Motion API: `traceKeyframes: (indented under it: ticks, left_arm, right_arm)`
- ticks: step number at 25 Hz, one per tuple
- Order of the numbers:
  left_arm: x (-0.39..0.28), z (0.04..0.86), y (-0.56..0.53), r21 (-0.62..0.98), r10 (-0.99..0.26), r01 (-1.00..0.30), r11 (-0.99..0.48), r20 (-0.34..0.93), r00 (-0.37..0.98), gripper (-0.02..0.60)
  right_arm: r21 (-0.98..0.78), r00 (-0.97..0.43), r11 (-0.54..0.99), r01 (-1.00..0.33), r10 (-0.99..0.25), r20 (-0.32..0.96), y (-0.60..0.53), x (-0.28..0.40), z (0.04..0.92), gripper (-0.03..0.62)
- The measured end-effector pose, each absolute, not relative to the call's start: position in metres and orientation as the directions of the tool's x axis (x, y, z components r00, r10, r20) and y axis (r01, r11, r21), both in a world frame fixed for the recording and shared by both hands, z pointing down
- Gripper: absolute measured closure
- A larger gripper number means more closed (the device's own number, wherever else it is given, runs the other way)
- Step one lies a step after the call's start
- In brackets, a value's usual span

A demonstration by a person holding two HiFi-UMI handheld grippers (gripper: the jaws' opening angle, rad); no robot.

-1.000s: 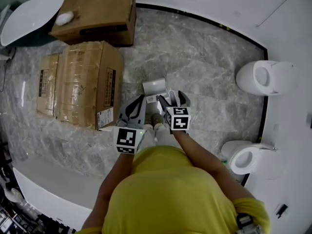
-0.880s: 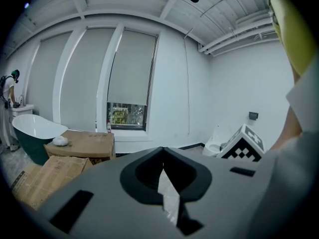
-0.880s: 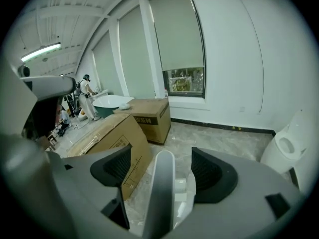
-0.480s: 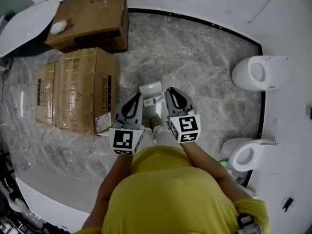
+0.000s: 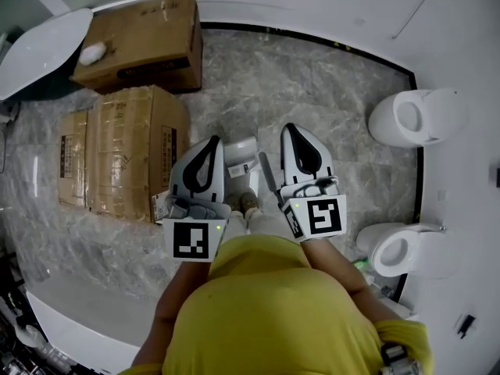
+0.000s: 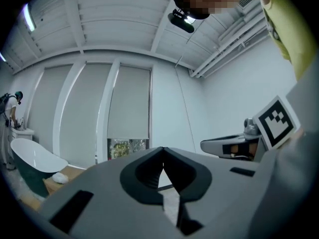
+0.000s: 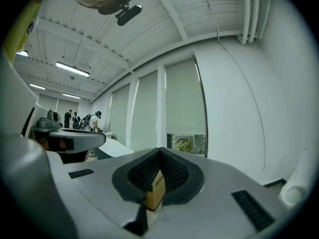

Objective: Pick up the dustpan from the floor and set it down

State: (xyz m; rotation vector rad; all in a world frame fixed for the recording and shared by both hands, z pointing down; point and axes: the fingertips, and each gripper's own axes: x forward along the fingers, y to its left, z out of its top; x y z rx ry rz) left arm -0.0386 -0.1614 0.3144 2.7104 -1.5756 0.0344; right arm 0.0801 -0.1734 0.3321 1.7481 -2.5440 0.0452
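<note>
Clamped tight, the right gripper (image 7: 158, 152) pinched a slim tan piece with a dark label between its ribbed pads. This was most likely the top end of the handle (image 7: 154, 189) of the dustpan (image 5: 242, 151), though its own view showed too little of the piece to be sure. The left gripper (image 6: 162, 149) was also closed, tips meeting, with nothing between them. Both were held level, side by side in front of the person.

From the head view, the dustpan showed as a pale grey-white pan low down between the two grippers, above the marble floor (image 5: 328, 84) and just ahead of the person's shoes. A thin dark shaft ran from it back toward the right gripper. Whether the pan hung free of the floor could not be told from that steep angle. Cardboard boxes (image 5: 129, 143) lay well apart on the person's left.

The pan looked like light, stiff plastic, so weight should have been no trouble for one gripper. The trouble was likely to be swing. Held by a narrow handle end, the pan probably hung and pivoted below the grip, and a smooth, thin shaft could twist or slip down between the pads. A grip square across the handle's flat faces seemed the sound choice. To set it down, lowering until the pan's base met the floor before loosening the jaws would probably keep the handle from toppling. The idle left gripper stood near enough to steady the shaft.
</note>
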Motion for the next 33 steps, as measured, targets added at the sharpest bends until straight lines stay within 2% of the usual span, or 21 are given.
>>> traceKeyframes:
  ticks: [6,15,24,33]
  left_arm:
    - [-0.046,0.287,-0.162,-0.010,-0.882,-0.882,-0.471,-0.025,0.471,0.583]
    - [-0.053,0.286,-0.163,-0.012,-0.893,-0.893,-0.449,-0.016,0.449,0.583]
    - [-0.054,0.280,-0.162,-0.046,-0.896,-0.897,-0.439,-0.049,0.441,0.583]
    - [-0.042,0.282,-0.150,-0.029,-0.888,-0.888,-0.460,-0.020,0.460,0.583]
  right_arm:
    - [0.068,-0.334,0.330,-0.942,-0.941,-0.057,-0.166,0.075,0.280,0.583]
    - [0.038,-0.368,0.367,-0.929,-0.930,-0.014,-0.168,0.075,0.294,0.585]
    - [0.045,-0.383,0.382,-0.923,-0.924,-0.017,-0.166,0.075,0.294,0.585]
    - [0.046,-0.389,0.388,-0.920,-0.921,-0.017,-0.158,0.080,0.293,0.585]
